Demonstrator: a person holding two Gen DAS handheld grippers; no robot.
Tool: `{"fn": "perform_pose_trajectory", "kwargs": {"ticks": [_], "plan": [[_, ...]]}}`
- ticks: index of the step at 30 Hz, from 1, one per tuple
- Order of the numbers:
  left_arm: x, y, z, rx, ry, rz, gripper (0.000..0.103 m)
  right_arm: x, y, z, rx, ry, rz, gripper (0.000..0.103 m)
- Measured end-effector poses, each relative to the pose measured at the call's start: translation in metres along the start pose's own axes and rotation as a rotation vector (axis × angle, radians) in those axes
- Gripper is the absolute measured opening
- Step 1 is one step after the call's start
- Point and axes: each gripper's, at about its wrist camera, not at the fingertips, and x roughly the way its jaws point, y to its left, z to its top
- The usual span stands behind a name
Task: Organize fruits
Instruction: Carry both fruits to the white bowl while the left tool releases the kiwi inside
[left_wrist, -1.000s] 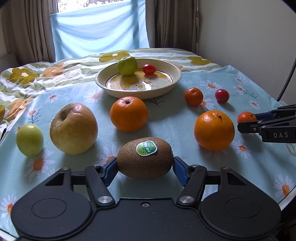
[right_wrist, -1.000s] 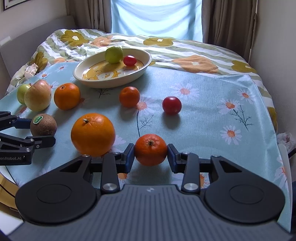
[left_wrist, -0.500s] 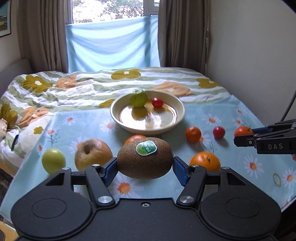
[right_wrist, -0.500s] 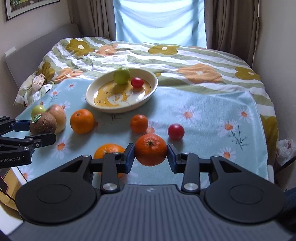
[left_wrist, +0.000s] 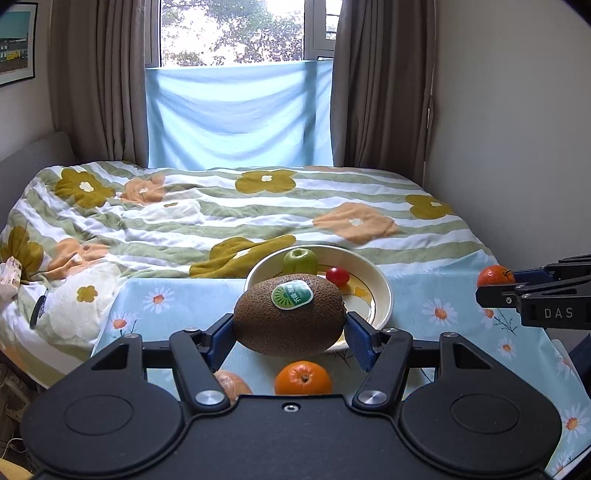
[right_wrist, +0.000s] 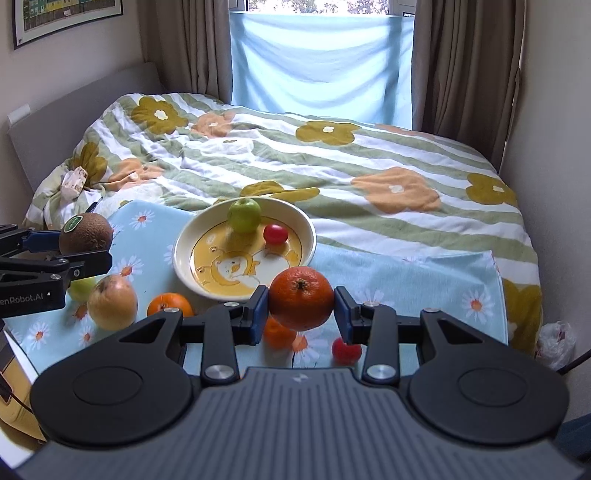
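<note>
My left gripper (left_wrist: 290, 332) is shut on a brown kiwi (left_wrist: 290, 314) with a green sticker and holds it in the air before the cream plate (left_wrist: 382, 291). The plate holds a green apple (left_wrist: 300, 260) and a red cherry tomato (left_wrist: 337, 276). My right gripper (right_wrist: 301, 314) is shut on a small orange (right_wrist: 301, 297), raised above the cloth just in front of the plate (right_wrist: 184, 254). The left gripper with the kiwi (right_wrist: 85, 233) shows at the left of the right wrist view. The right gripper with its orange (left_wrist: 493, 276) shows at the right of the left wrist view.
On the blue daisy cloth (right_wrist: 424, 269) lie an orange (left_wrist: 303, 378), a yellowish apple (right_wrist: 112, 302), a green fruit (right_wrist: 83, 288), another orange (right_wrist: 170, 304), a small orange (right_wrist: 279, 334) and a red tomato (right_wrist: 345, 349). A flowered quilt (left_wrist: 221, 214) lies beyond.
Both grippers have risen higher with their fruit and moved closer to the plate. The fruits on the cloth now sit lower in both views.
</note>
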Motion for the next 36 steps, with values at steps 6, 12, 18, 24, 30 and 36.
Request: {"fn": "perform_pose_trajectory", "kwargs": {"ticks": [6, 12, 18, 24, 30, 36], "plan": [[0.044, 0.010, 0.018, 0.017, 0.035, -0.026, 0.068, 0.038, 0.000, 0.020, 0.025, 0.029, -0.032, 0.053], [0.092, 0.020, 0.032, 0.042, 0.086, -0.028, 0.068, 0.079, 0.002, 0.040, 0.076, 0.056, -0.049, 0.053], [0.138, 0.024, 0.039, 0.101, 0.137, -0.027, 0.068, 0.119, 0.004, 0.058, 0.110, 0.078, -0.060, 0.053], [0.172, 0.020, 0.033, 0.203, 0.194, -0.038, 0.068, 0.147, 0.004, 0.068, 0.139, 0.093, -0.074, 0.053], [0.189, 0.014, 0.025, 0.291, 0.227, -0.056, 0.068, 0.165, 0.002, 0.064, 0.175, 0.122, -0.097, 0.053], [0.198, 0.004, 0.023, 0.381, 0.222, -0.058, 0.068, 0.173, 0.000, 0.061, 0.194, 0.140, -0.113, 0.053]]}}
